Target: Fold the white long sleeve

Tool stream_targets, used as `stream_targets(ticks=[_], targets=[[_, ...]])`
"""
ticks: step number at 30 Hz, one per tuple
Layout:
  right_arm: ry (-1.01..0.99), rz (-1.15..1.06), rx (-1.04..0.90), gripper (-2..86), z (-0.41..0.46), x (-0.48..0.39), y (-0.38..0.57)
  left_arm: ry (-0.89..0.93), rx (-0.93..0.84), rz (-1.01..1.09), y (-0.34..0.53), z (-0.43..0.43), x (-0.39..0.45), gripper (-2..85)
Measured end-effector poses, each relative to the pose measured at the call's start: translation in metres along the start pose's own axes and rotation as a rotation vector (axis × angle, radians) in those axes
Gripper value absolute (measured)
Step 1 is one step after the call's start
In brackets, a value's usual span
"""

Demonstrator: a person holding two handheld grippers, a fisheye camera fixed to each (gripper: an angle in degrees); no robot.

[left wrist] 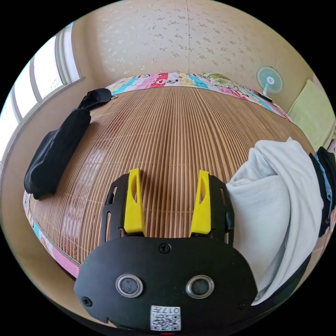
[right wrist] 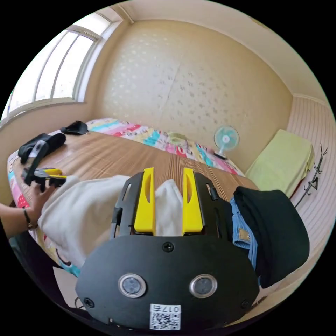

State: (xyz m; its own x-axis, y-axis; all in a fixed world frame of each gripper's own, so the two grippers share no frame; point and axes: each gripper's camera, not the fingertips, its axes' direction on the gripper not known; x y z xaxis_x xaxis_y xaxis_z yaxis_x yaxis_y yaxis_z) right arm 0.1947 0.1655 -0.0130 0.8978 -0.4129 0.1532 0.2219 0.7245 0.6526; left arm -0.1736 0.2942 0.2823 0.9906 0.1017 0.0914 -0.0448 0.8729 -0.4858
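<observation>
yellow jaws of the right gripper [right wrist: 168, 187] set close together with a fold of the white long sleeve [right wrist: 87, 206] between them, apparently pinched, probably to drag the garment onto open mat. beyond, seen from the left gripper view: wide bamboo mat [left wrist: 168, 140] covering the bed, most of it bare and ready as a folding surface. white long sleeve bunched at the mat's near edge, still a heap, not yet spread or folded. dark clothes pile [right wrist: 276, 227] with blue denim just beside the shirt on the mat's near corner, likely waiting its turn. black bundle [left wrist: 56, 154] along the mat's window side, well apart. left gripper [left wrist: 168, 201] poised over the mat beside the shirt, jaws spread and empty. hand [right wrist: 40, 199] wrapped round its handle, wrist level, fingers curled underneath. small fan [left wrist: 269, 81] at the mat's far corner.
</observation>
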Motion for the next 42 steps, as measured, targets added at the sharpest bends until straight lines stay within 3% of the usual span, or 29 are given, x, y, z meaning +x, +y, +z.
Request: stream_targets(ticks=[1, 3, 5, 7, 8, 10, 13, 15, 17, 19, 24, 26, 28, 32, 38, 39, 42], targets=[[0.002, 0.016, -0.106, 10.1, 0.026, 0.002, 0.0, 0.001, 0.0, -0.001, 0.0, 0.0, 0.001, 21.5], [-0.085, 0.14, -0.651, 7.5, 0.149, 0.006, 0.033, 0.002, 0.0, -0.001, -0.002, 0.003, 0.006, 21.4], [-0.085, 0.09, -0.499, 5.6, 0.137, 0.003, 0.04, -0.001, 0.0, 0.002, -0.003, 0.004, 0.01, 21.2], [-0.078, -0.059, -0.519, 4.4, 0.123, -0.009, 0.034, 0.002, 0.0, 0.009, -0.005, 0.005, 0.015, 20.9], [-0.087, -0.107, -0.411, 3.9, 0.091, -0.009, 0.035, 0.001, 0.001, 0.01, -0.006, 0.006, 0.018, 20.8], [-0.203, -0.119, -0.211, 3.3, 0.029, 0.007, 0.048, 0.001, 0.002, 0.013, -0.008, 0.007, 0.023, 20.7], [-0.609, -0.136, 0.04, 2.2, -0.059, 0.056, 0.098, 0.003, 0.005, 0.019, -0.011, 0.009, 0.03, 20.6], [-0.917, -0.27, -0.008, 1.5, -0.082, 0.09, 0.146, 0.003, 0.006, 0.019, -0.014, 0.011, 0.036, 20.5], [-0.99, -0.303, -0.235, 1.1, -0.068, 0.105, 0.177, 0.0, 0.008, 0.022, -0.017, 0.012, 0.041, 20.4], [-0.989, -0.286, -0.359, 1.0, -0.055, 0.123, 0.199, 0.002, 0.009, 0.031, -0.02, 0.013, 0.046, 19.8], [-0.946, 0.15, 0.085, 2.8, -0.044, 0.199, 0.176, -0.009, 0.013, 0.045, -0.032, 0.014, 0.062, 18.6], [-0.813, 0.176, 0.092, 4.8, -0.019, 0.194, 0.148, -0.016, 0.014, 0.048, -0.036, 0.014, 0.067, 18.6], [-0.705, 0.203, 0.014, 7.4, 0.022, 0.181, 0.11, -0.023, 0.016, 0.051, -0.041, 0.013, 0.071, 18.5], [-0.677, 0.291, -0.111, 11.6, 0.134, 0.154, 0.033, -0.035, 0.019, 0.055, -0.053, 0.012, 0.08, 18.5], [-0.547, 0.133, -0.722, 15.4, 0.341, 0.047, 0.018, -0.022, 0.022, 0.052, -0.074, 0.008, 0.084, 18.3], [-0.48, 0.115, -0.744, 13.7, 0.361, 0.027, 0.038, -0.019, 0.022, 0.053, -0.079, 0.007, 0.084, 18.2], [-0.351, -0.009, -0.496, 9.0, 0.334, -0.007, 0.062, -0.009, 0.029, 0.068, -0.091, 0.004, 0.086, 17.5]])
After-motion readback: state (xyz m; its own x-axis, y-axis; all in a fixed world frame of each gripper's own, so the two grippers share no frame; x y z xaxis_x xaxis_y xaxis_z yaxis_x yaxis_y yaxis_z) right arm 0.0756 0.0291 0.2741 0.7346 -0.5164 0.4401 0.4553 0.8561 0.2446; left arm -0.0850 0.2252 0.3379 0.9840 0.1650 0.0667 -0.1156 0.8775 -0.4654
